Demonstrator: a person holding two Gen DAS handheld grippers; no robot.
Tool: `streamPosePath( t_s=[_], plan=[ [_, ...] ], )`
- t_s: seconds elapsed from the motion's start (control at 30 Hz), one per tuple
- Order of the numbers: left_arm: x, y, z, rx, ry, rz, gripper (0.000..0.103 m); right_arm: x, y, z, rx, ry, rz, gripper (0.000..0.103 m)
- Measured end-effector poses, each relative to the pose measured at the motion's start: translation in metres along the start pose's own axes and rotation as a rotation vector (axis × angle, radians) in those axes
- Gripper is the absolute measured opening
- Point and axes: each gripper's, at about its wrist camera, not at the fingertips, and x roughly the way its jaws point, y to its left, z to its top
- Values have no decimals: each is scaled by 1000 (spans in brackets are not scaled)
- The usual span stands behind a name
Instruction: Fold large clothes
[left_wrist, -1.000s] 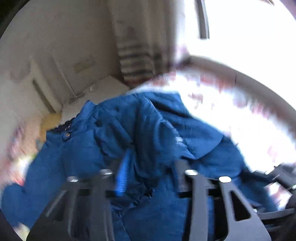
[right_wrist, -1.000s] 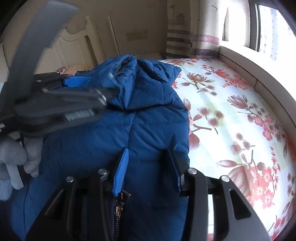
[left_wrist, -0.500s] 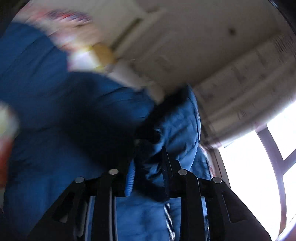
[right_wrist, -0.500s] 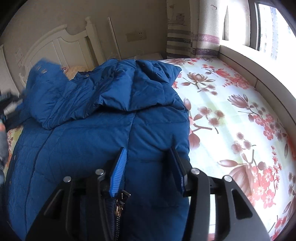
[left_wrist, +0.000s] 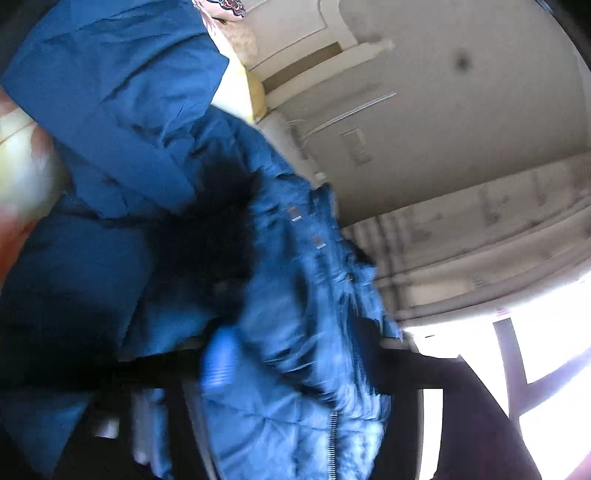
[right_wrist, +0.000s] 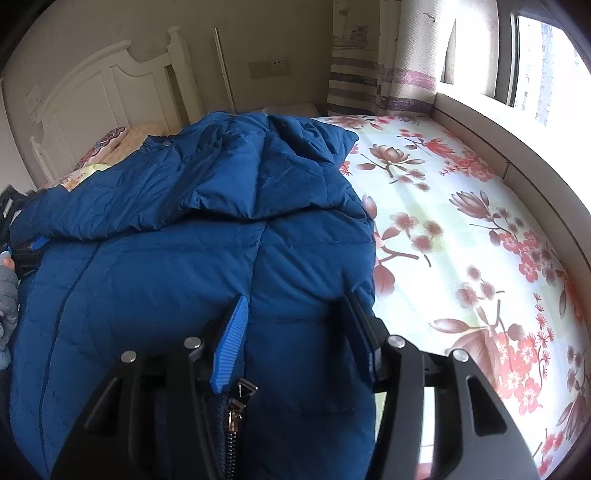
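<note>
Left wrist view, heavy motion blur. Blue padded jacket (left_wrist: 155, 122) fills left and centre, bunched over the left gripper (left_wrist: 288, 369); fingers mostly buried in fabric, can't tell if jaws are closed. Zipper (left_wrist: 332, 443) runs down at bottom centre. Dark fur trim (left_wrist: 214, 229) mid-frame. Cream wall (left_wrist: 461, 147) upper right, bright window (left_wrist: 535, 350) at right edge. Yellowish pillow (left_wrist: 243, 92) behind the jacket's top edge.
</note>
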Motion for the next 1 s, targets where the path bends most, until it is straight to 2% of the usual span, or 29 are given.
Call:
streamPosePath(
  t_s=[0.07, 0.13, 0.2, 0.23, 0.3, 0.4, 0.47, 0.5, 0.53, 0.57, 0.6, 0.63, 0.67, 0.7, 0.73, 0.8, 0.87, 0.93, 1.0],
  plan=[
    [-8, 0, -9, 48, -28, 14, 17, 0, -1, 0, 1, -1, -1, 53],
    [-27, -21, -19, 182, -102, 62, 16, 1, -1, 0, 3, -1, -2, 53],
    [-43, -40, -29, 299, -135, 92, 16, 1, -2, 0, 3, 0, 0, 53],
    [-44, -47, -33, 353, -149, 145, 16, 1, -2, 0, 3, 1, 0, 53],
    [-42, -49, -32, 363, -153, 260, 16, 1, -3, -1, 2, 2, -1, 53],
    [-24, -24, -25, 258, -59, 362, 18, 1, -4, -1, 3, 2, 0, 53],
    [-27, -24, -27, 252, -58, 369, 21, 1, -4, -1, 2, 2, -2, 54],
    [-32, -28, -31, 265, -66, 386, 27, 1, -4, -1, 2, 2, -1, 54],
    [-45, -41, -34, 293, -145, 461, 37, 1, -4, -1, 3, 2, 0, 54],
    [-67, -50, -38, 308, -233, 500, 39, 1, -5, -1, 5, 2, 1, 54],
    [-93, -70, -46, 351, -407, 537, 47, 1, -6, -1, 5, 2, 2, 54],
    [-101, -88, -52, 384, -500, 544, 71, 1, -6, -1, 4, 2, 1, 54],
    [-111, -105, -58, 432, -580, 536, 85, 1, -6, -1, 5, 1, 1, 55],
    [-111, -118, -58, 486, -588, 520, 95, 1, -7, -1, 4, 1, 1, 55],
    [-105, -123, -60, 527, -549, 514, 95, 1, -7, -1, 2, 3, 0, 55],
    [-67, -132, -55, 628, -372, 539, 95, 2, -8, -1, 0, 4, -2, 56],
    [-31, -130, -52, 687, -265, 584, 95, 2, -7, -1, -1, 4, -3, 56],
    [1, -117, -54, 714, -169, 627, 95, 2, -8, -1, 3, 1, 0, 56],
    [15, -96, -59, 717, -86, 642, 95, 1, -8, -1, 6, -1, 4, 56]
  ],
)
